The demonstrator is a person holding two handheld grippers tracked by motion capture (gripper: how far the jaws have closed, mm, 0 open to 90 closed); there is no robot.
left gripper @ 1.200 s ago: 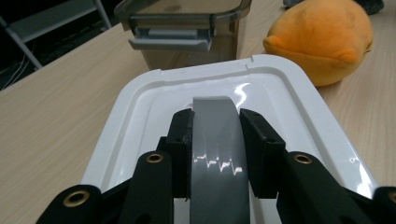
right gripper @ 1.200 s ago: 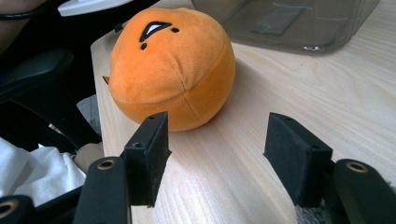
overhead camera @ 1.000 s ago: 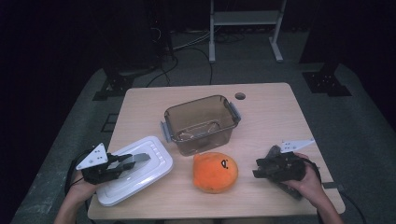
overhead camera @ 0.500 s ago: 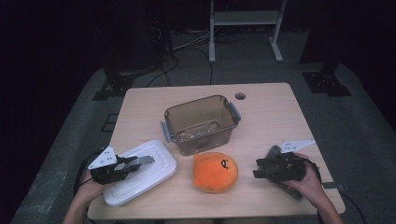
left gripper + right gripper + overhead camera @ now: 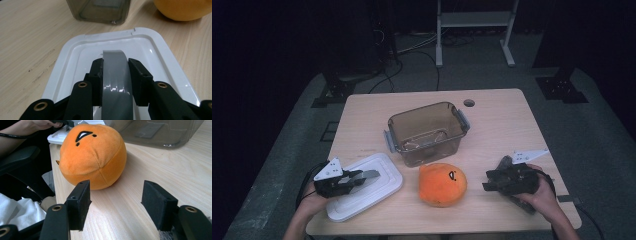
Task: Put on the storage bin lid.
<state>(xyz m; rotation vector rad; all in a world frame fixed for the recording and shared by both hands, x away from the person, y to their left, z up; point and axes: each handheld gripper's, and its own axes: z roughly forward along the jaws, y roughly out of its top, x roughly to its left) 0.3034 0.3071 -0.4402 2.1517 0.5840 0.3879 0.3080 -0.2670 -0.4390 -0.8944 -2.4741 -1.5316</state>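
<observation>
A white container lid (image 5: 379, 192) lies low at the table's front left. My left gripper (image 5: 361, 178) is shut on the lid's grey handle (image 5: 113, 75), one black jaw on each side of it (image 5: 115, 67). Behind the lid stands a clear brownish container (image 5: 427, 131), open at the top, and its base is visible (image 5: 100, 10). An orange plush ball (image 5: 442, 184) with a small black face mark rests in front of the container. My right gripper (image 5: 488, 183) is held low to the plush's right. Its jaws stand open and empty (image 5: 118, 192), pointing at the plush (image 5: 92, 157).
The wooden table (image 5: 502, 130) has a round cable hole (image 5: 469, 103) at the back right. The plush sits close to the table's front edge. Cables and a metal stand's legs lie on the dark floor beyond the table.
My left gripper has sunk and shifted slightly right, carrying the white lid with it. The right gripper, the plush and the container have stayed still.
</observation>
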